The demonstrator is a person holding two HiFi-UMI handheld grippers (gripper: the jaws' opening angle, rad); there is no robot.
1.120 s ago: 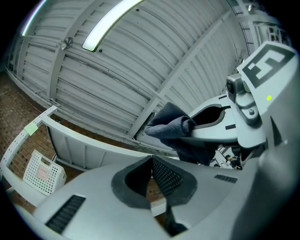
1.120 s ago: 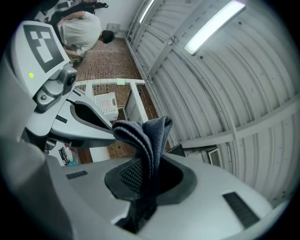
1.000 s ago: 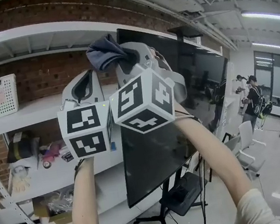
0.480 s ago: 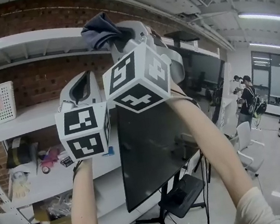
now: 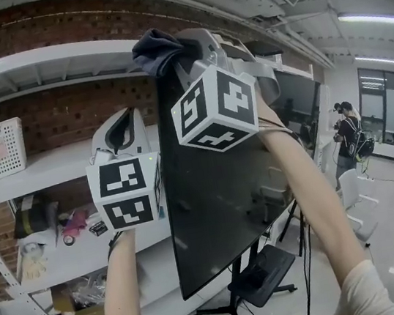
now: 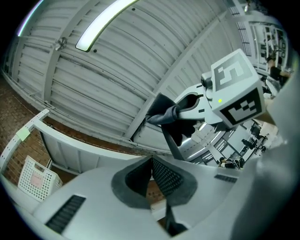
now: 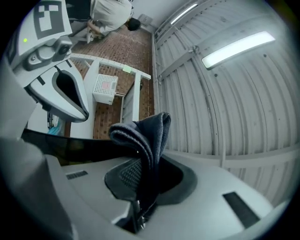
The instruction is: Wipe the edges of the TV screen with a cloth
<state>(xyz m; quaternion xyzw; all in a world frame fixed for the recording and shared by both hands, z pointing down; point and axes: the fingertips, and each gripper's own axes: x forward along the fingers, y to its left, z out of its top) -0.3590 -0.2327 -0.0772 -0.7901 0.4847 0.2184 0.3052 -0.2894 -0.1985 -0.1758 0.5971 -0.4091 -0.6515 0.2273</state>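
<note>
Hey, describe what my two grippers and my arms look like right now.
The left gripper and right gripper have smooth light-grey shells with dark ribbed pads. Each carries a white cube printed with black square markers. Forearms are bare; pale sleeves show near the elbows.

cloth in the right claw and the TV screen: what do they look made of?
Cloth: soft dark blue-grey fabric, likely microfibre; it folds over in thick, limp layers. TV screen: glossy black panel, glass or hard plastic, can't tell which; it faintly mirrors the room's furniture and lights.
</note>
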